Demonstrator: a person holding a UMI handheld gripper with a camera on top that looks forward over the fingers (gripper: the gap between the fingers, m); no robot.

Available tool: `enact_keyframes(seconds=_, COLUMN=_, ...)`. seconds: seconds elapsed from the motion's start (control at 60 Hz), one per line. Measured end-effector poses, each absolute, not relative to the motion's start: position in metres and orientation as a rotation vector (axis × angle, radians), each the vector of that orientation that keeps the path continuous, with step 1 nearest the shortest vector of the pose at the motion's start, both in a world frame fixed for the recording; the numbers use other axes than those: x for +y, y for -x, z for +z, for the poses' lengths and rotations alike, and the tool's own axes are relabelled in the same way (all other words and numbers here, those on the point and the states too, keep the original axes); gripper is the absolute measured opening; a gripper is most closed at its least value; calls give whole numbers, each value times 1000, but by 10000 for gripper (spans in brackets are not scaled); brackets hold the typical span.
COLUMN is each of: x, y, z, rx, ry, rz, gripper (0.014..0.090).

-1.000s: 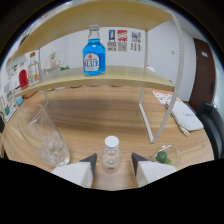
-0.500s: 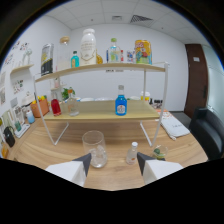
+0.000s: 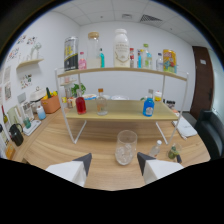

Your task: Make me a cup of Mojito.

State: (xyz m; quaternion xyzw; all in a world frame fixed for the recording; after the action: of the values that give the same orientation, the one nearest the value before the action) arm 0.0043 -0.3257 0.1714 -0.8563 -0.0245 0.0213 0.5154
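A clear glass with ice in it stands on the wooden table, just ahead of my fingers and between their lines. My gripper is open with nothing between its fingers. To the right of the glass stand a small clear bottle with a white cap and a small jar with green contents. Beyond them a two-level shelf rack holds a blue bottle, a red bottle and a clear bottle on its lower board, with several taller bottles on top.
An orange pot and small jars sit to the left of the rack. A dark kettle-like thing stands at the far left. A black chair and a dark door are at the right. White papers lie by the rack's right leg.
The gripper has pulled back and swung left. The glass now lies straight ahead of the fingers, the small bottle has shifted right, and the whole rack has come into view.
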Motion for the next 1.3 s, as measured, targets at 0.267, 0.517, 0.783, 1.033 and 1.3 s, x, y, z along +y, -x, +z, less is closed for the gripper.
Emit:
enact_keyframes(seconds=0.267, x=-285, y=75, z=302, rx=-85, ry=1946, rz=82, gripper=856)
enact_keyframes(seconds=0.517, x=-219, y=144, z=388, rx=-38, ry=1814, rz=141, gripper=856)
enact_keyframes(seconds=0.783, x=-136, y=166, z=417, rx=-8, ry=1733, rz=64, gripper=855)
enact_keyframes(seconds=1.033, x=-91, y=160, z=406, rx=34, ry=1759, rz=7, gripper=674)
enact_keyframes(seconds=1.3, x=-89, y=161, z=406, rx=2, ry=1751, rz=33, gripper=522)
